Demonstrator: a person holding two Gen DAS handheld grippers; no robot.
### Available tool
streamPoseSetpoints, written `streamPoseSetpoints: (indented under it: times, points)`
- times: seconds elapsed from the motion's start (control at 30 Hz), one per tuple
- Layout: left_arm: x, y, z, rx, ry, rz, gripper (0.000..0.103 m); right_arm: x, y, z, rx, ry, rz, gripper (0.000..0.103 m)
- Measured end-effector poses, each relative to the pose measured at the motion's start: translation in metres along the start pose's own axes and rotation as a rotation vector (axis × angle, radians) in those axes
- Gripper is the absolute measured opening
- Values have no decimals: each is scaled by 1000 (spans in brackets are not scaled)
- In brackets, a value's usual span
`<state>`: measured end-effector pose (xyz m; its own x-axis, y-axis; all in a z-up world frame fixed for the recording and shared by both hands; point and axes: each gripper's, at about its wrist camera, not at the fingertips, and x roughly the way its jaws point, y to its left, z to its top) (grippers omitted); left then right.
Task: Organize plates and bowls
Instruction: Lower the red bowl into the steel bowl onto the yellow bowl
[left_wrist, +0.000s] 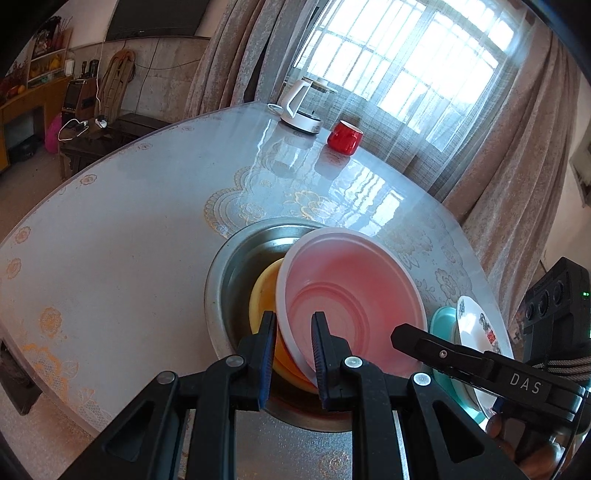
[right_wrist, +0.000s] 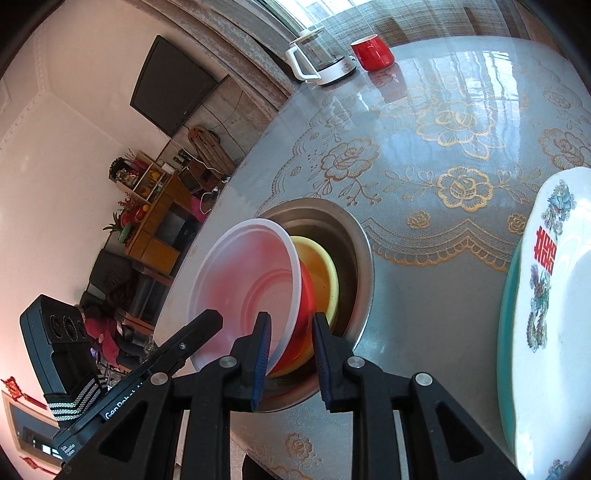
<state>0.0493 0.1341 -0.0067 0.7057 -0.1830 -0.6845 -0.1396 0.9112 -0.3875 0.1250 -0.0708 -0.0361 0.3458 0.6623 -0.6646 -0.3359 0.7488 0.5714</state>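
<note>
The left gripper (left_wrist: 293, 354) is clamped on the rim of the pink bowl (left_wrist: 351, 295), which tilts over a yellow bowl (left_wrist: 264, 295) inside the metal basin (left_wrist: 229, 269). The right gripper (right_wrist: 290, 354) straddles the same rim, jaws slightly apart. Rightmost, a white plate (right_wrist: 557, 332) lies on a teal plate (right_wrist: 508, 317).

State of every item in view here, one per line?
pink bowl: tilted, leaning in metal basin over yellow bowl
yellow bowl: resting inside metal basin
patterned plate: lying on teal plate
red cup: upright
kettle: upright, lid on
left gripper: shut on pink bowl's rim
right gripper: straddles the rim; grip unclear
</note>
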Motion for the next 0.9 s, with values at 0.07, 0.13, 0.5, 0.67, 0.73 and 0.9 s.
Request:
streamPoseSetpoints:
  times: [0.07, 0.13, 0.5, 0.67, 0.73, 0.9]
  points:
    - [2, 0, -1, 2, 4, 12, 18, 0, -1, -1, 4, 2, -2, 23]
    - [3, 1, -1, 7, 4, 27, 18, -1, -1, -2, 0, -1, -4, 23]
    - [6, 1, -6, 38, -9, 65, 18, -2, 11, -5, -93, -28, -82, 22]
    - [7, -4, -8, 69, -19, 86, 18, 1, 19, -10, -155, -32, -146, 14]
    - [7, -5, -9, 80, -26, 96, 18, 2, 21, -10, -173, -37, -164, 14]
    - [10, -9, -10, 115, -40, 113, 18, 2, 21, -9, -183, -45, -190, 14]
